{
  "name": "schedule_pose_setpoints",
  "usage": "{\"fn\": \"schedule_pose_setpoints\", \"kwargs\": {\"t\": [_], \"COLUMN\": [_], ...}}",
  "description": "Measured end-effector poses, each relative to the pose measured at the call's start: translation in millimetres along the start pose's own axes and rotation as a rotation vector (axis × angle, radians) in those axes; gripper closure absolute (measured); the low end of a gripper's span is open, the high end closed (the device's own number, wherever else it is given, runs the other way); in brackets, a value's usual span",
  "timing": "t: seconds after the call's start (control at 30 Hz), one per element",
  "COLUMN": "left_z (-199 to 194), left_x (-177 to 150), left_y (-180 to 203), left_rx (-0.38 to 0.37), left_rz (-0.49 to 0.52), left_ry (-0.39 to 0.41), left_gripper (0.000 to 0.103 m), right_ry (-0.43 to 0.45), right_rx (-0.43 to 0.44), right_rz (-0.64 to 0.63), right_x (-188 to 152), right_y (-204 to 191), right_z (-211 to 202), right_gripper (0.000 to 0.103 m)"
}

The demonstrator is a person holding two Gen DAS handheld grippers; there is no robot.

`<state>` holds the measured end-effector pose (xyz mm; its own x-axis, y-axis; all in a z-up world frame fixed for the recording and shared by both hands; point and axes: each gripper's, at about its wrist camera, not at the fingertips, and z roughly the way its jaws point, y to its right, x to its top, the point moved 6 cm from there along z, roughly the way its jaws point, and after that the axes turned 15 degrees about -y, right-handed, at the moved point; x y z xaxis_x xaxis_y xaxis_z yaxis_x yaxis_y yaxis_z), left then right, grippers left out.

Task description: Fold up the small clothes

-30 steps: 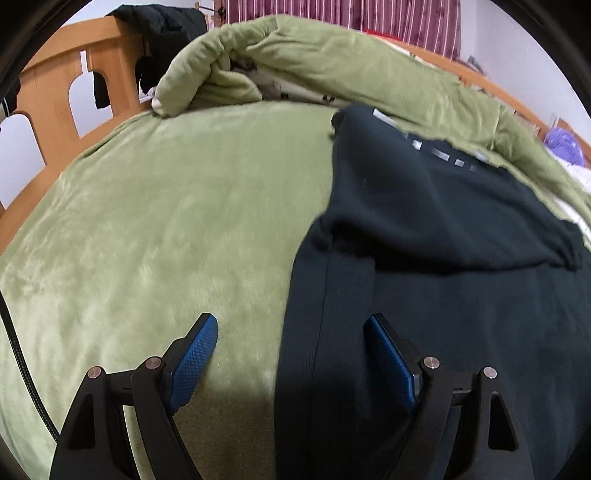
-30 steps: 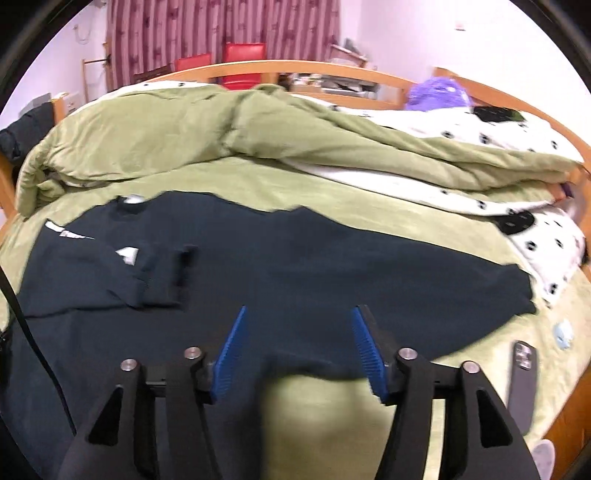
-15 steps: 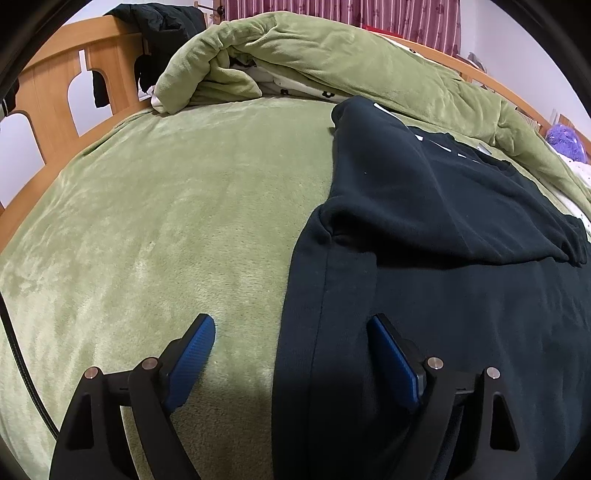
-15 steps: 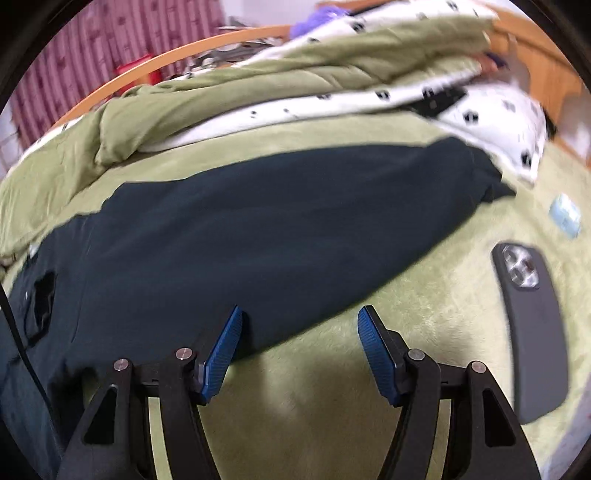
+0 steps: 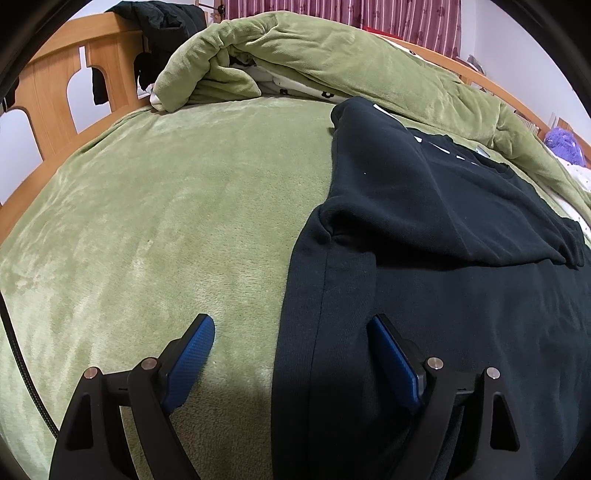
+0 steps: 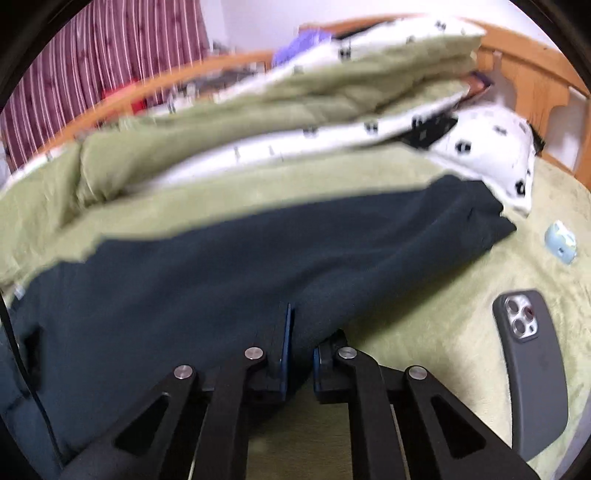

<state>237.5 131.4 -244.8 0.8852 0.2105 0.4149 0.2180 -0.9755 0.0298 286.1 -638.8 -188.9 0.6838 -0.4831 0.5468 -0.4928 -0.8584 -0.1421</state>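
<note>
So on the far left there's the wooden bed frame (image 5: 55, 92) with some dark clothing (image 5: 162, 26) slung over it; next to that a bunched-up green duvet (image 5: 295, 55) runs along the far side of the bed; the green fleece sheet (image 5: 166, 221) covers everything nearer.

The left gripper (image 5: 291, 347) hangs with its blue pads wide apart, straddling the left edge of the black sweatshirt (image 5: 443, 295); one pad sits over bare sheet, the other over the dark fabric, neither pinching anything; one sleeve (image 5: 424, 206) is already folded across the body of the sweatshirt.

Over in the right wrist view, the same sweatshirt (image 6: 221, 288) lies spread across the sheet, its other sleeve (image 6: 443, 229) stretched out to the right; the right gripper (image 6: 299, 347) is clamped on the near edge of the fabric, cloth bunched up between the pads; it's a bit blurry though.

Further right on the sheet: a grey phone (image 6: 532, 369) lying camera-side up, and past it a small pale-blue case (image 6: 559, 242); the white spotted pillow (image 6: 491, 155) sits just beyond the sleeve's cuff.
</note>
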Motion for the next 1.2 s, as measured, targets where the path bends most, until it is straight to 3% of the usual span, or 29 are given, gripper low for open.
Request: {"fn": "schedule_pose_setpoints", "kwargs": {"t": [0.17, 0.37, 0.53, 0.73, 0.9, 1.03, 1.1, 1.2], "left_z": [0, -1, -2, -7, -16, -24, -30, -43], "left_x": [0, 0, 0, -3, -8, -11, -10, -6], "left_y": [-1, -2, -4, -11, -21, -26, -27, -24], "left_rx": [-0.006, -0.030, -0.047, -0.066, -0.086, -0.086, -0.082, -0.085], "left_rz": [-0.002, -0.011, -0.019, -0.024, -0.017, 0.002, 0.012, 0.028], "left_ry": [0.002, 0.005, 0.006, 0.006, 0.014, 0.021, 0.021, 0.038], "left_gripper": [0.018, 0.018, 0.018, 0.018, 0.018, 0.019, 0.019, 0.019], "right_ry": [0.085, 0.147, 0.133, 0.050, -0.082, -0.179, -0.177, -0.093], "right_rx": [0.023, 0.082, 0.138, 0.217, 0.228, 0.215, 0.242, 0.253], "right_rz": [-0.083, -0.256, -0.410, -0.578, -0.641, -0.643, -0.625, -0.599], "right_x": [23, 24, -16, -102, -166, -196, -203, -200], "right_y": [-49, -161, -264, -371, -410, -410, -403, -386], "right_z": [-50, -102, -119, -112, -80, -61, -68, -90], "right_gripper": [0.095, 0.096, 0.096, 0.096, 0.093, 0.085, 0.073, 0.057]}}
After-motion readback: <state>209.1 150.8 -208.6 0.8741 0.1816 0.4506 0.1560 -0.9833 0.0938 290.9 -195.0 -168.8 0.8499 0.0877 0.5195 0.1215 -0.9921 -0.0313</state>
